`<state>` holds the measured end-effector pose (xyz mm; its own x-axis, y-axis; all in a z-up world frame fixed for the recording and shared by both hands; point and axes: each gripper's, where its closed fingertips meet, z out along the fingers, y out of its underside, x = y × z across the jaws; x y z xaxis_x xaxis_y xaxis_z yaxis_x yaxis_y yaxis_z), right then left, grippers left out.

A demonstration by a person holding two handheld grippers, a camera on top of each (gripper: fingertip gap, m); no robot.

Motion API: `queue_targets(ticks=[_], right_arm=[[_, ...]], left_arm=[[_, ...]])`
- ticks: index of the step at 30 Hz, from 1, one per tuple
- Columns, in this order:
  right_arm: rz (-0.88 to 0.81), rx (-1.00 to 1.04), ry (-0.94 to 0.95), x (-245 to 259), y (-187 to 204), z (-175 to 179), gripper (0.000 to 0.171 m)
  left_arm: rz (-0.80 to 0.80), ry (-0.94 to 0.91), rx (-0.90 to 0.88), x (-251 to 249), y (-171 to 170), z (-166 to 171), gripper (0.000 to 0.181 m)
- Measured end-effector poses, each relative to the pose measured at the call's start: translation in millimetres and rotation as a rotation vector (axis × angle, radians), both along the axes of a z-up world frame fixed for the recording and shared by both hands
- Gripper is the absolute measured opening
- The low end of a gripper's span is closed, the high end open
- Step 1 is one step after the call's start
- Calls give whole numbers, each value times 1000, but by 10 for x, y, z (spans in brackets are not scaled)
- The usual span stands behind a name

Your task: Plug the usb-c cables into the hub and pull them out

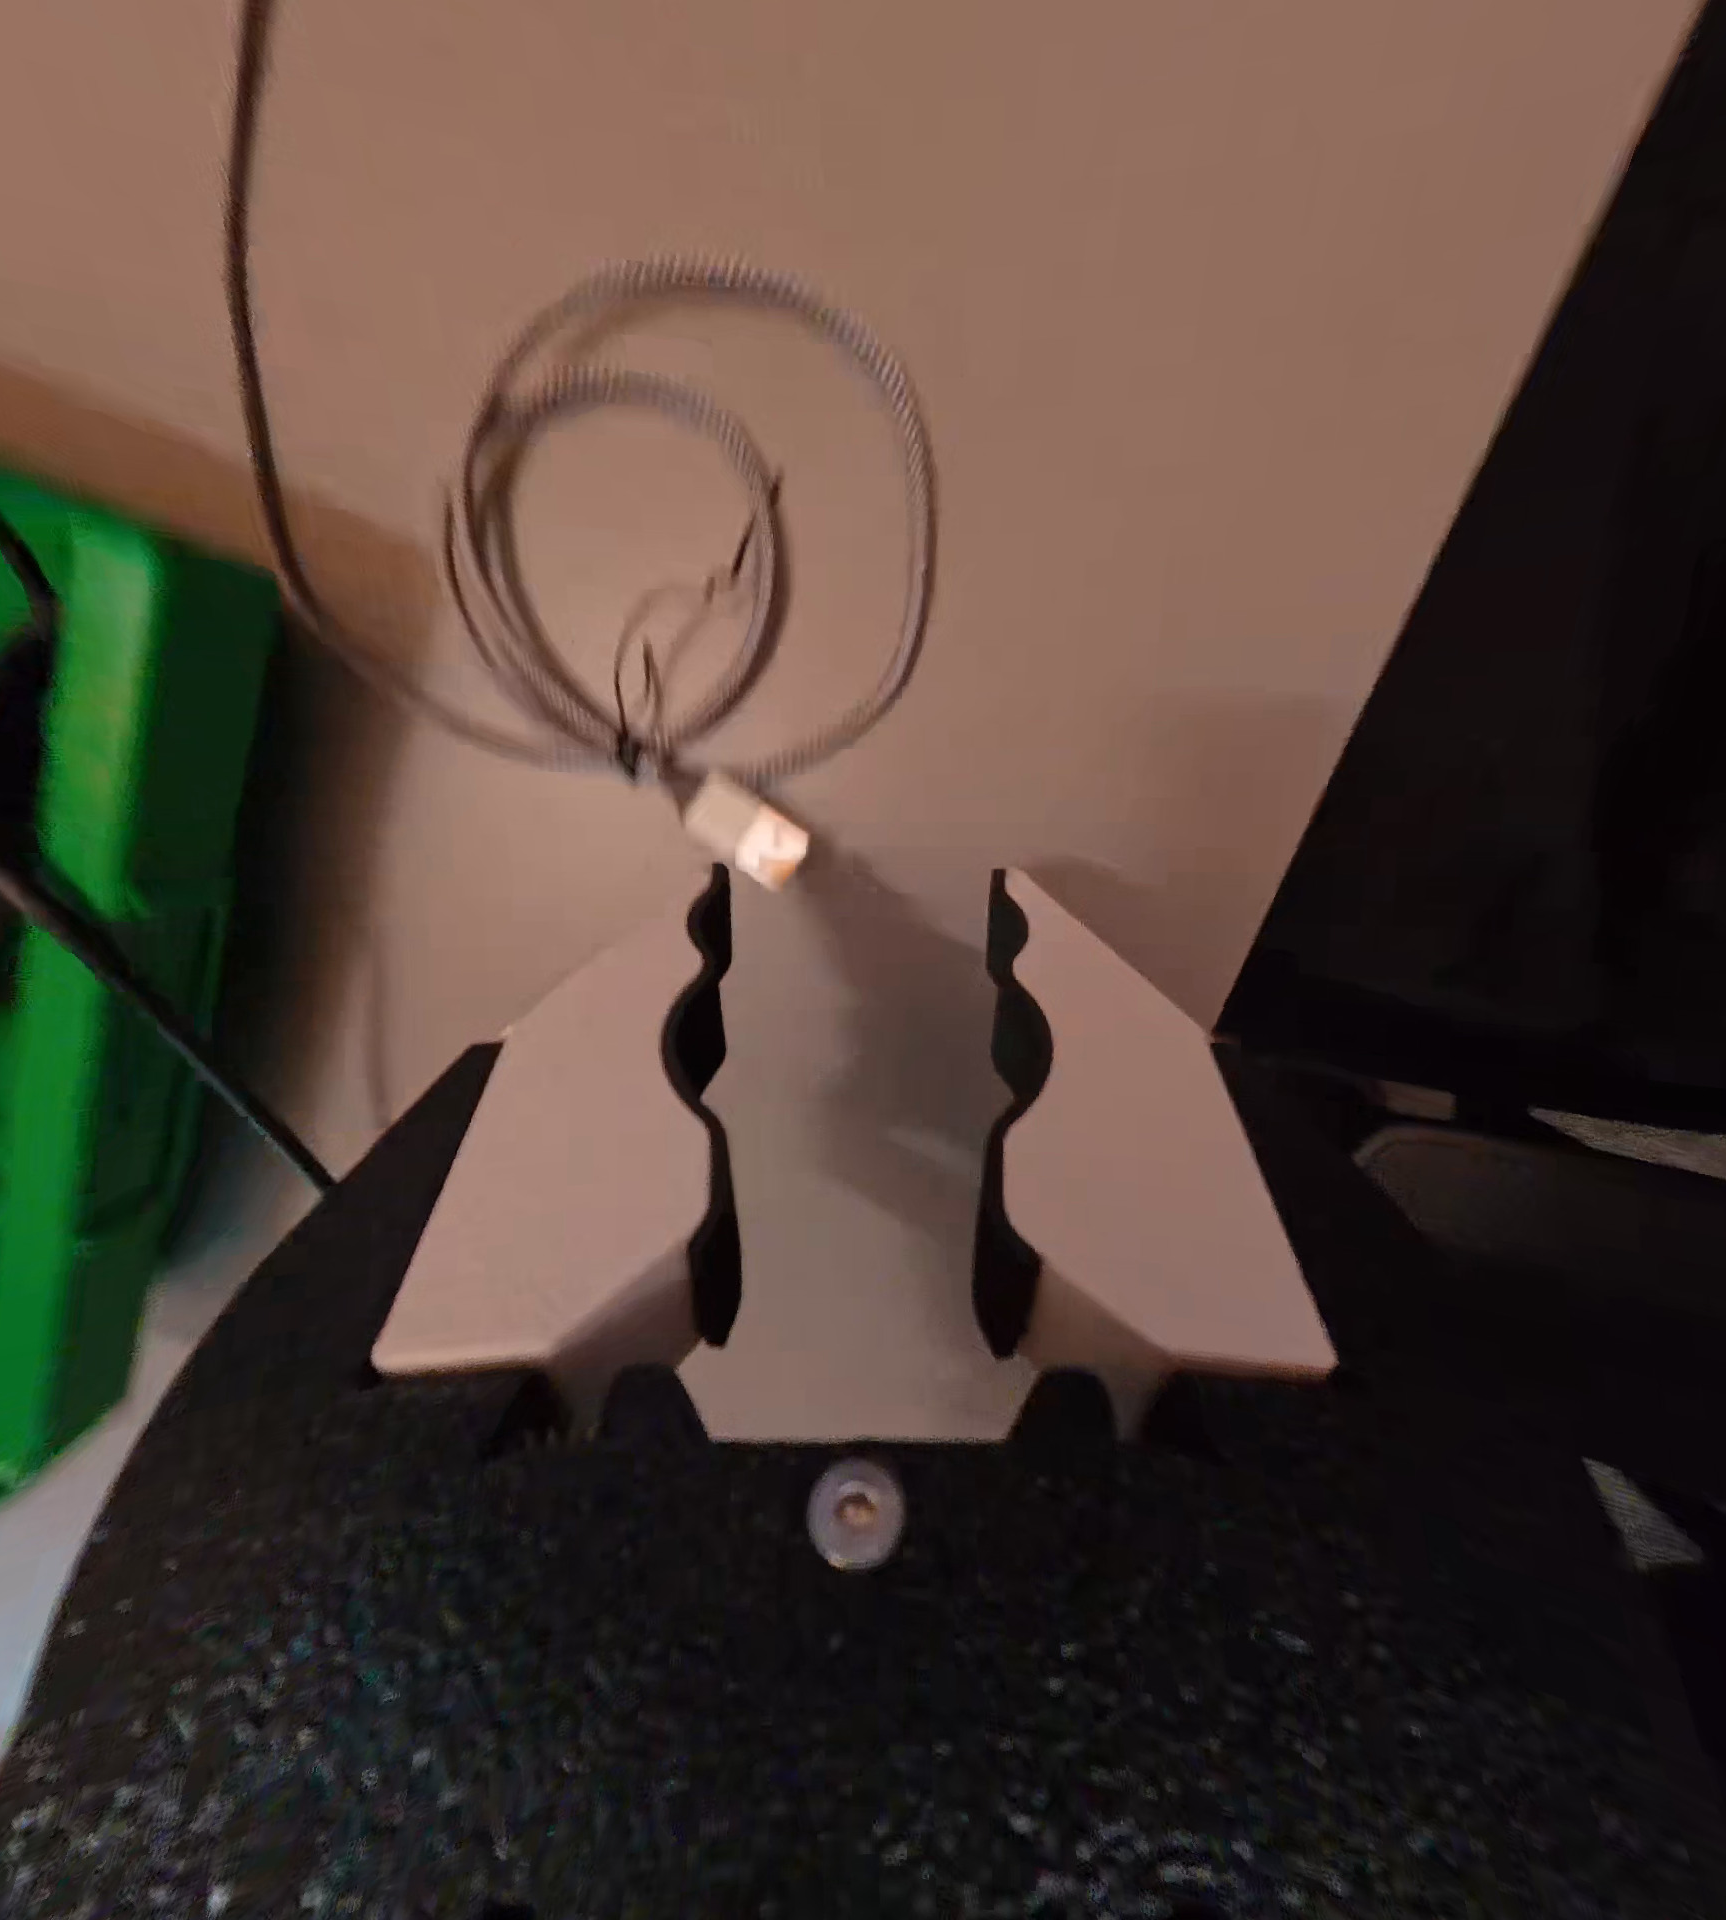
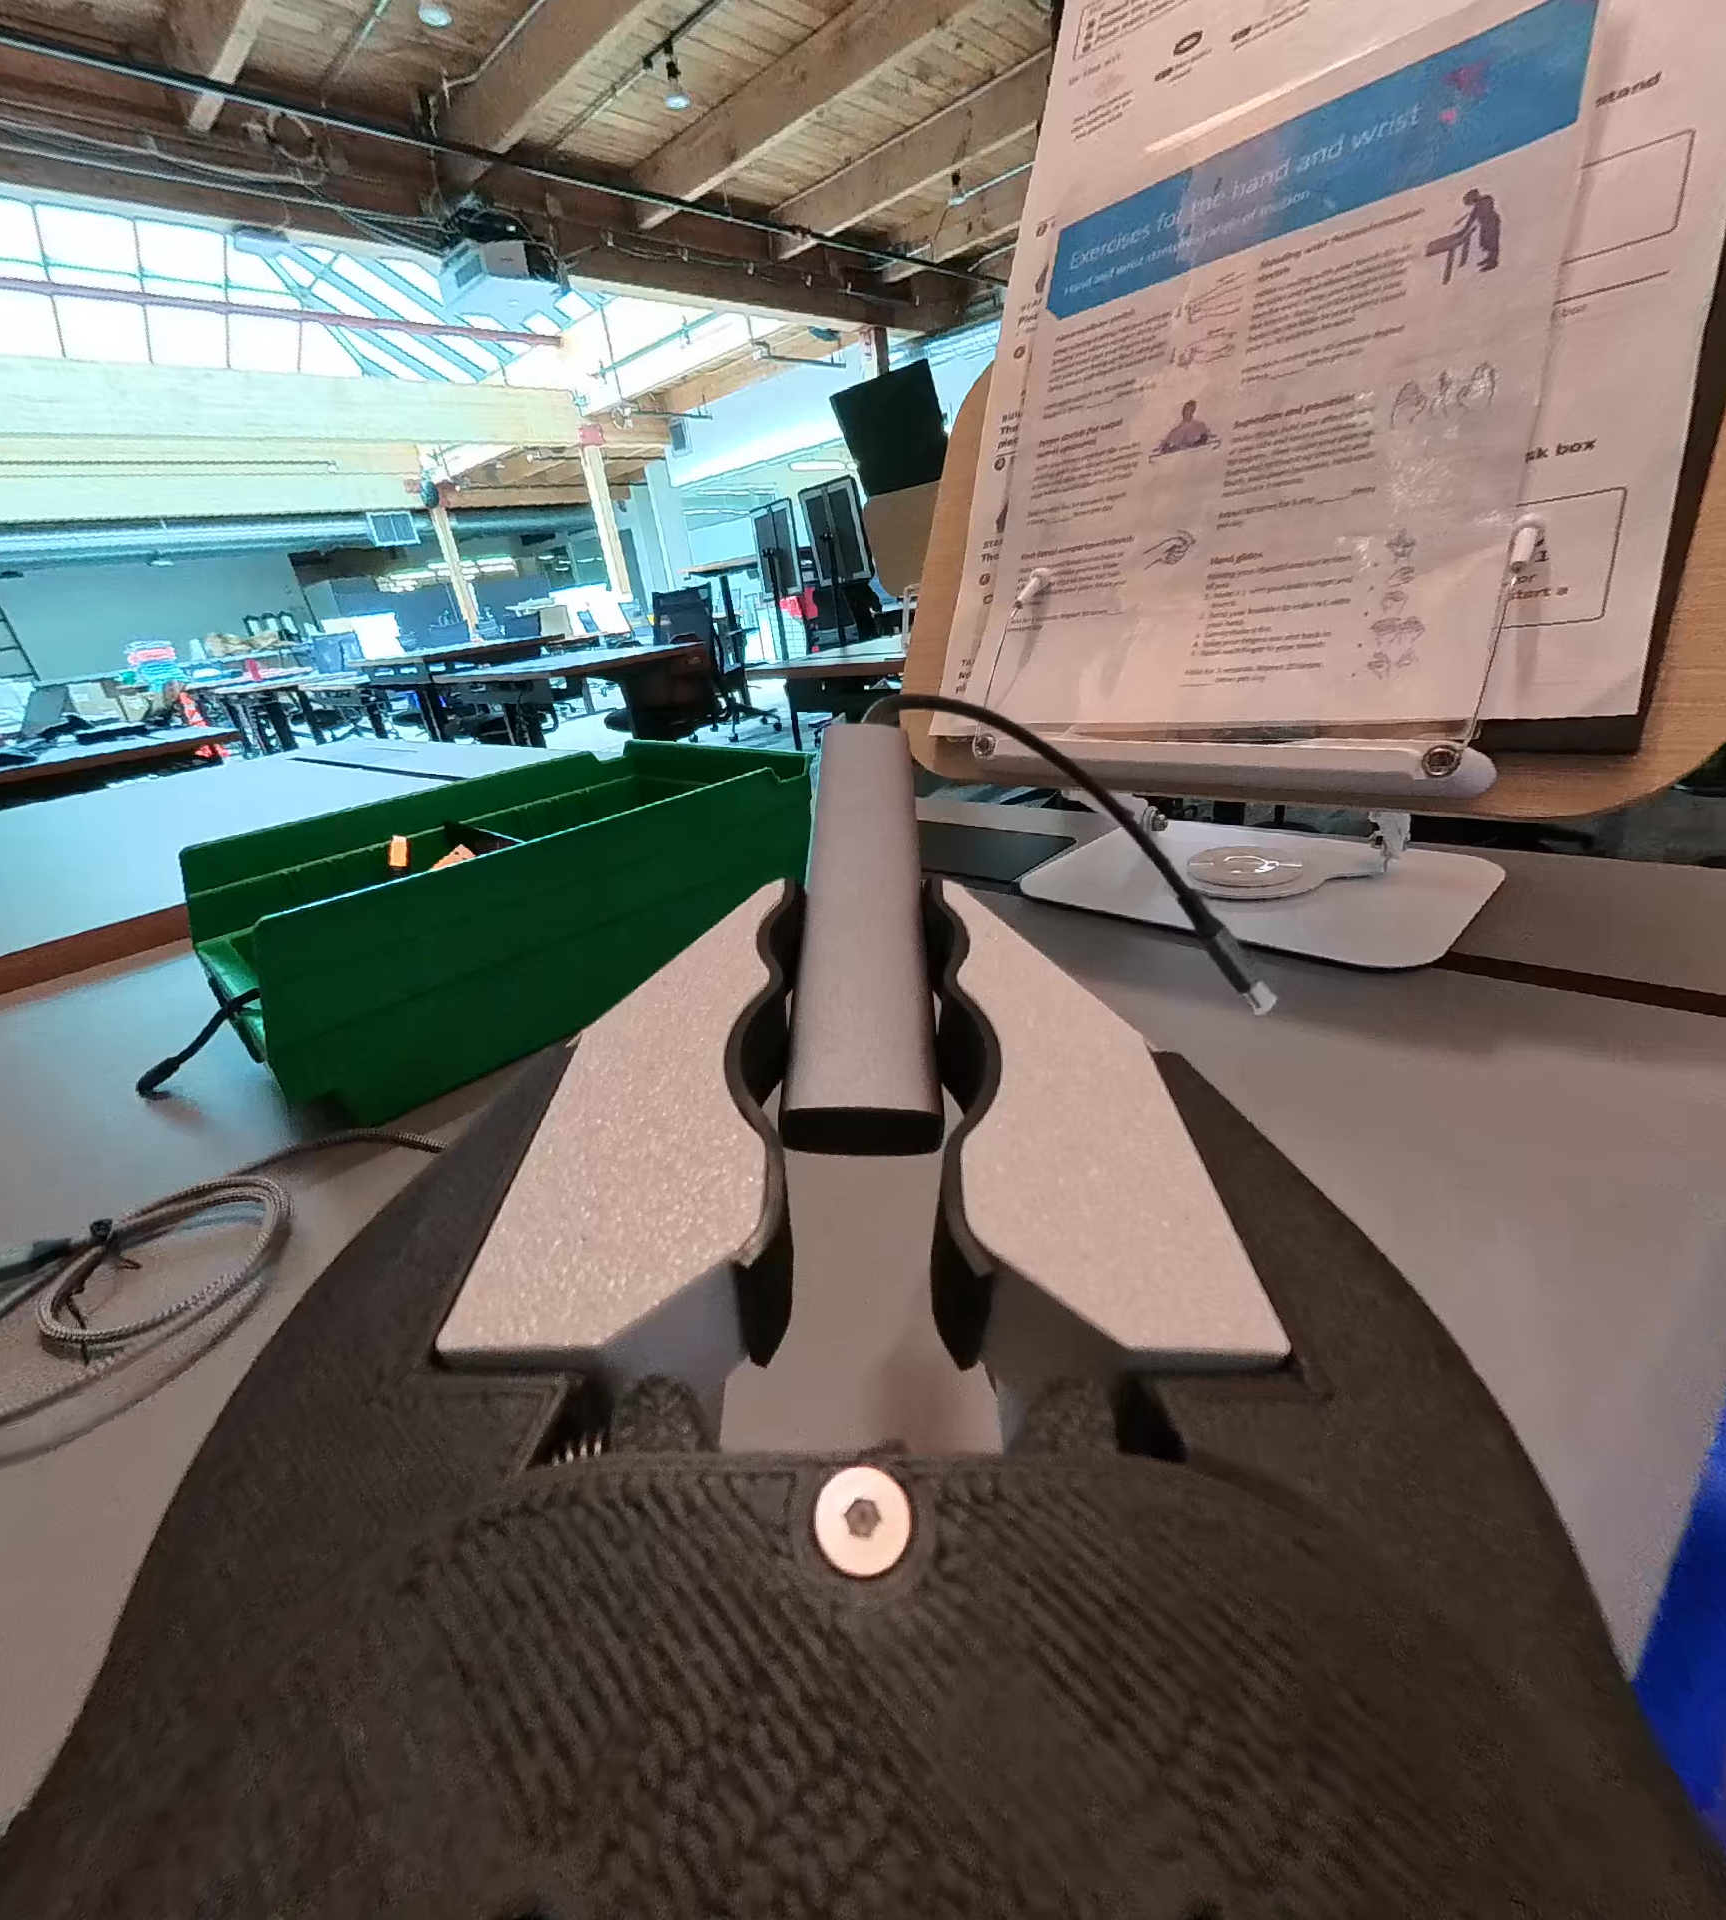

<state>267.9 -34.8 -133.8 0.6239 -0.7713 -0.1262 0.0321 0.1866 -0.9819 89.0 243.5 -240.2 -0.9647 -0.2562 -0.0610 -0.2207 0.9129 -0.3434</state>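
Seen from the left wrist, the left gripper (image 1: 859,883) hangs over a pale table (image 1: 1098,364), its jaws spread wide with nothing between them; just beyond the fingertips lies the light-coloured plug (image 1: 747,828) of a braided cable (image 1: 703,520), coiled in loops and bound with a thin tie, the whole somewhat blurred; a green bin (image 1: 59,883) stands at the left edge. Seen from the right wrist, the right gripper (image 2: 861,894) has its jaws closed against the sides of a grey hub (image 2: 859,935), held lengthwise and off the table; the hub's short black lead (image 2: 1098,800) arcs to the right, its plug end free in the air; the coiled cable (image 2: 111,1299) lies well to the left, near the green bin (image 2: 485,966), while a document stand (image 2: 1358,436) with printed pages rises behind.
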Motion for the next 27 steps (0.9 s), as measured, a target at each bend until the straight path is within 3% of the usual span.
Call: queue_targets(ticks=[1, 5, 10, 14, 20, 24, 27], right_arm=[[2, 0, 1, 3, 5, -1, 22], [12, -11, 12, 10, 29, -34, 22], [4, -60, 15, 33, 27, -93, 22], [5, -53, 23, 54, 11, -97, 22], [11, -18, 19, 44, -34, -30, 22], [9, 5, 30, 38, -59, -4, 22], [19, 11, 30, 27, -42, 8, 22]], left_arm=[[-75, -30, -45, -13, -166, 89, 45], [-394, -45, -149, -151, -921, 269, 44], [-782, -253, 80, 165, -1530, 75, 42], [-973, -401, 232, 457, -1908, -38, 42], [-1216, -540, 281, 487, -2255, -204, 36], [-1272, -558, 340, 520, -2255, -307, 5], [-1281, -550, 344, 514, -2269, -311, 3]])
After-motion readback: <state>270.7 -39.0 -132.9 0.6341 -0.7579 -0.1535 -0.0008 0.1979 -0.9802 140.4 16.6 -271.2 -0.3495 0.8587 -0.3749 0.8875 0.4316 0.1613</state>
